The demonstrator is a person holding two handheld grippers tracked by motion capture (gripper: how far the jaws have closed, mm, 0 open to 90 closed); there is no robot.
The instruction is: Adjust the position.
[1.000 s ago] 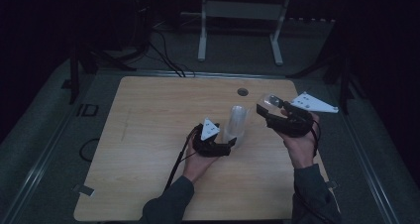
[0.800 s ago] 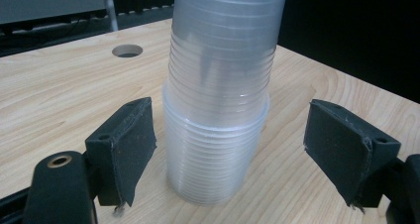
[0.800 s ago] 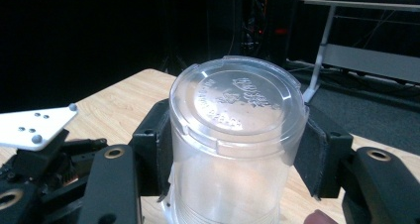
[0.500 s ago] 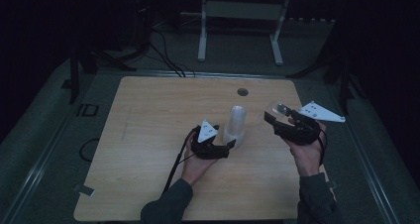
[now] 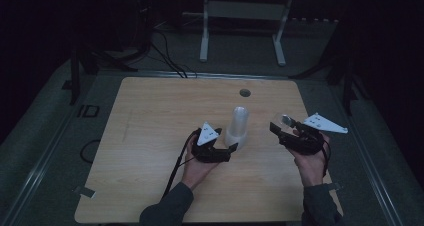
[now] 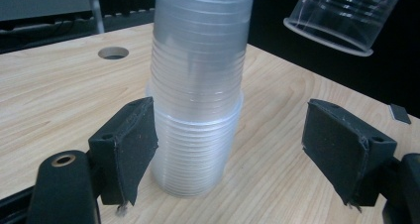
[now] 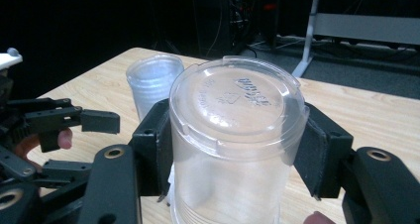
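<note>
Right gripper view, clear cup (image 7: 233, 135) inverted, base up

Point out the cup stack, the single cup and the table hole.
cup stack (image 6: 198, 85), left gripper view, ribbed side wall
single cup (image 7: 237, 105), right gripper view, upturned base
table hole (image 5: 245, 92), high view, its centre

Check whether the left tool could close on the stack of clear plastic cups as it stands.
Probably yes: the left tool is open, its jaws flanking the upright stack of clear plastic cups, with nothing between.
</note>
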